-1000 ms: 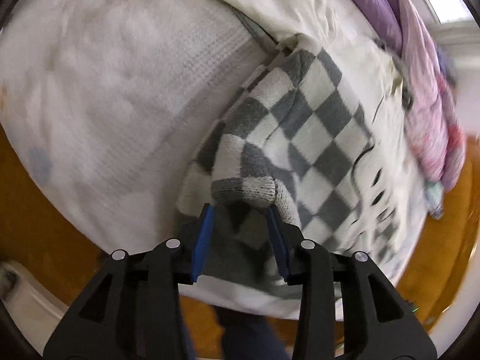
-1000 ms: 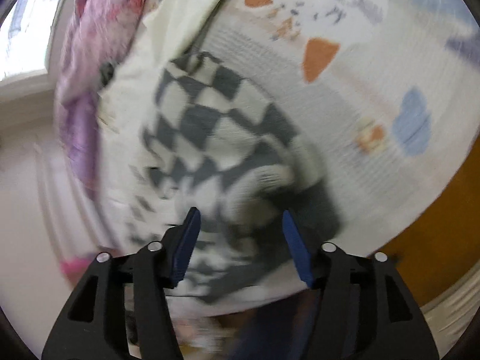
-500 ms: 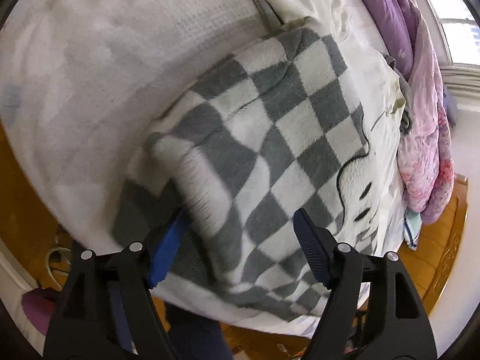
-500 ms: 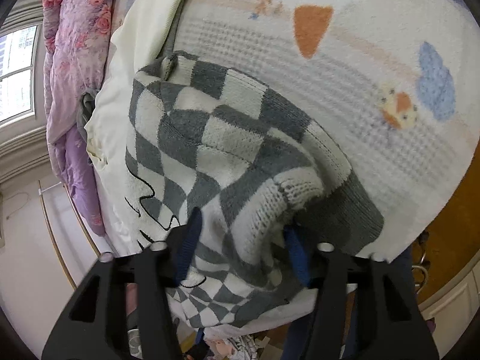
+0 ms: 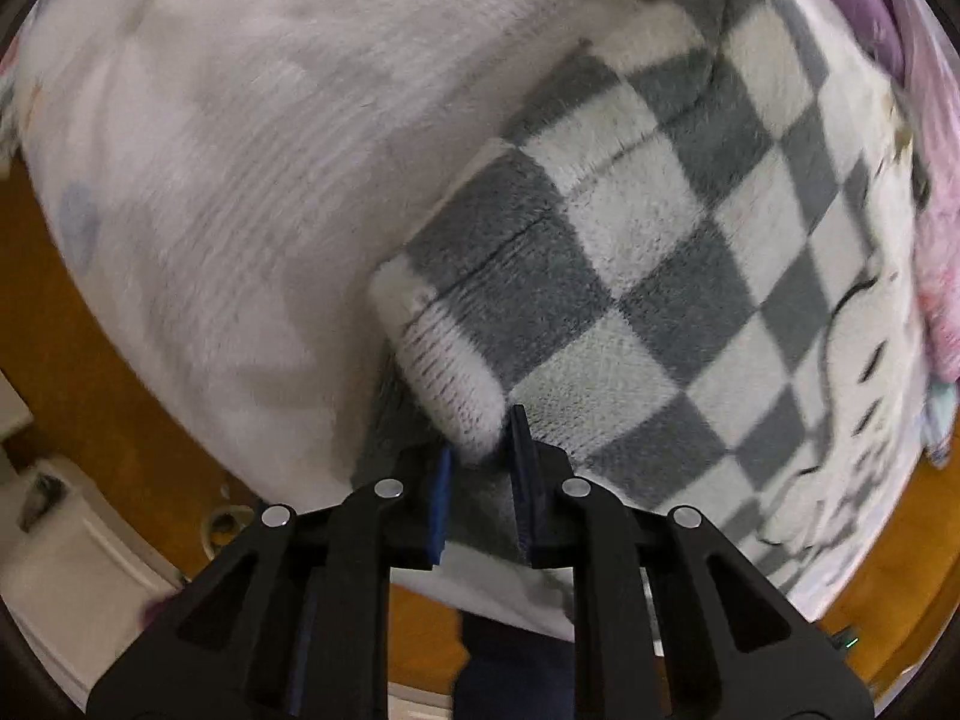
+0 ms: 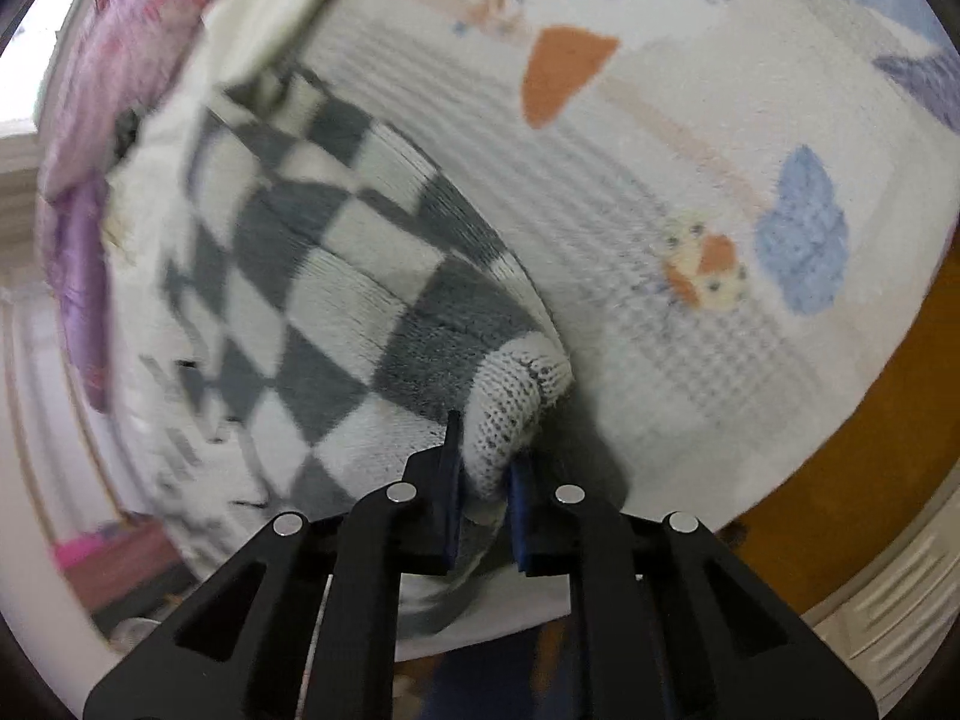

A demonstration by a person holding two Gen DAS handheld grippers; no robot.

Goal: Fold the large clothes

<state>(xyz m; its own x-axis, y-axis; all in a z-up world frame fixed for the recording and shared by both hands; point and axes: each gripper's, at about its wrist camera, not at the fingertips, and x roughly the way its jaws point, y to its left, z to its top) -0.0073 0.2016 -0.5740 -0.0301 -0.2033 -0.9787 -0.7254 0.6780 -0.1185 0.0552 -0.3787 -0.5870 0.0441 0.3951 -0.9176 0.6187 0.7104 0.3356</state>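
A grey and white checkered knit sweater (image 5: 660, 252) lies spread on the bed, partly folded over itself. My left gripper (image 5: 480, 468) is shut on its near left corner, a white ribbed edge (image 5: 450, 372). The sweater also shows in the right wrist view (image 6: 312, 276). My right gripper (image 6: 483, 474) is shut on its near right corner, a white knit edge (image 6: 510, 396). Both corners stand slightly raised off the bed near its front edge.
A white blanket (image 6: 690, 192) with orange and blue cartoon prints covers the bed under the sweater. Pink and purple bedding (image 6: 90, 138) is piled at the far side. Wooden floor (image 5: 72, 324) shows beyond the bed's edge, and a white cabinet (image 6: 888, 606) stands at the right.
Both grippers were open over the sweater half a second ago. Now each has closed on a near corner of the folded sweater. The views are blurred from motion.
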